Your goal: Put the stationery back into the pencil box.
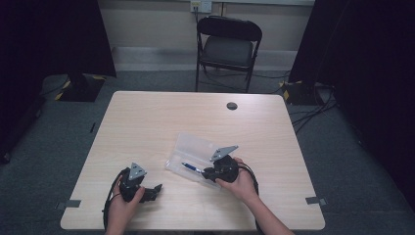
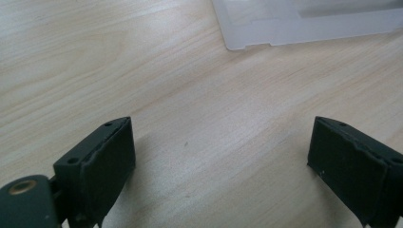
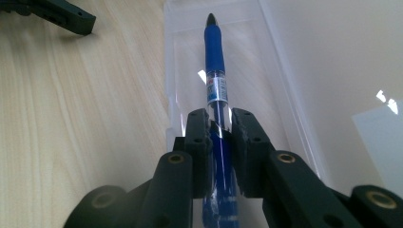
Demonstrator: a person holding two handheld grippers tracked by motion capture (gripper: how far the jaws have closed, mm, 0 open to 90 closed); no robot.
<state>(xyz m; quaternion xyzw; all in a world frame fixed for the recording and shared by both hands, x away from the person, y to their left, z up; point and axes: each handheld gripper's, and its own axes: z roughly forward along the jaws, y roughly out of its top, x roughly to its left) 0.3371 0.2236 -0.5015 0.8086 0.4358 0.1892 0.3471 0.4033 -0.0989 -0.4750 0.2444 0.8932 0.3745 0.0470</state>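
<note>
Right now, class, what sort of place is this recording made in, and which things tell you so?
Probably an indoor recording room or lab: dark curtains flank a plain wooden table, cables trail over grey carpet, and a folding chair stands by a wall socket.

Pen point(image 3: 216, 71) in the open case point(image 1: 192, 149), frame centre — left gripper point(image 1: 155, 189) lower left, on the table point(image 1: 161, 117).

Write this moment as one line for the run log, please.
right tool: shut on pen over clear case | left tool: open, holding nothing, above table
</note>
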